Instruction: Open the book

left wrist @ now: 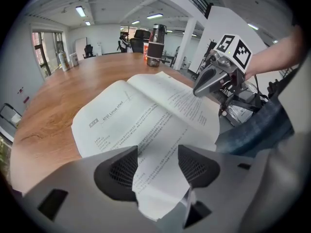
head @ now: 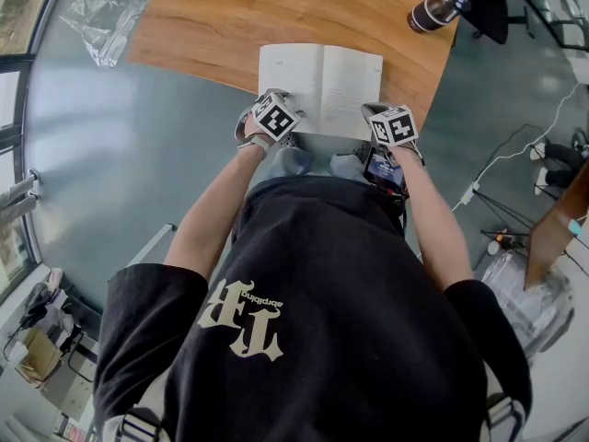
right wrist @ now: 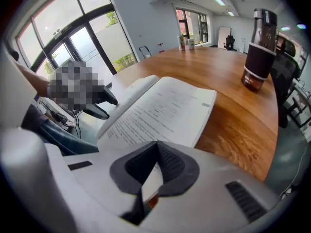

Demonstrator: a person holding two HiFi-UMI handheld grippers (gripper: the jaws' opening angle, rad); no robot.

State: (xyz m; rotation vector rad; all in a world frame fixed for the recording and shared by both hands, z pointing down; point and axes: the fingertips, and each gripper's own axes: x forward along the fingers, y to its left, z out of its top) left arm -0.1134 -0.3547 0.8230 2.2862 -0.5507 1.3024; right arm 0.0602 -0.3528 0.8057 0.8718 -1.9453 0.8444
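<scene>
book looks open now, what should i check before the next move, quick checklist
1. Book lies open, pages up: ok.
2. Book fully supported by the table: not ok, its near edge seems to hang past the table edge toward the person's lap.
3. Left gripper free to withdraw: not ok, its jaws are apart but a curled page stands between them.
4. Right gripper shut: ok, jaws together at the right-hand page's near edge.
5. Right gripper pinching a page: cannot tell.
6. Bottle clear of the book: ok, it stands well away, toward the table's far right.
</scene>
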